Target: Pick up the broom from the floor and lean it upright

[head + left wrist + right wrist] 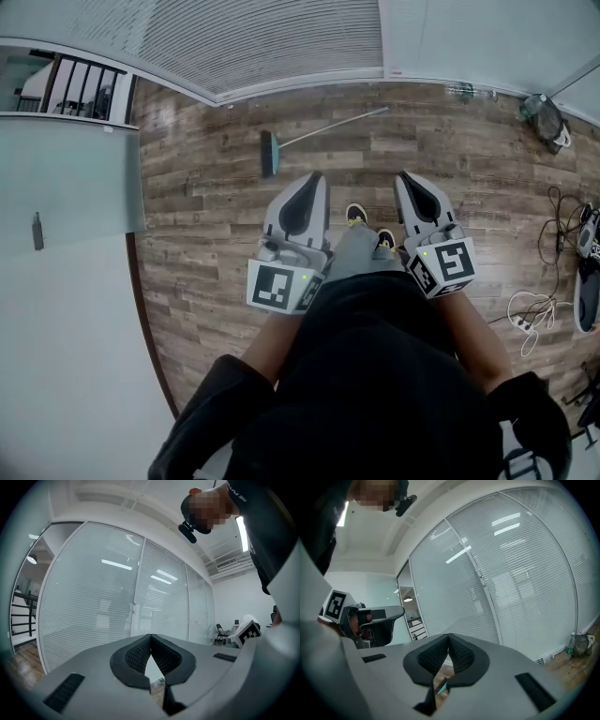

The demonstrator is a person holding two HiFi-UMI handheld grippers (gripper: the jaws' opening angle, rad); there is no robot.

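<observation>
Head view suggests the approach step: the teal-headed broom with a thin silver handle [323, 132] lies flat on the brown wood-plank floor [216, 234], near the blind-covered glass wall [281, 47] and well ahead of both grippers. The left gripper [309, 187] and right gripper [411, 187] point level, jaws together on nothing. Next, I judge, one gripper must lower to the handle, open and clamp it before lifting.
</observation>
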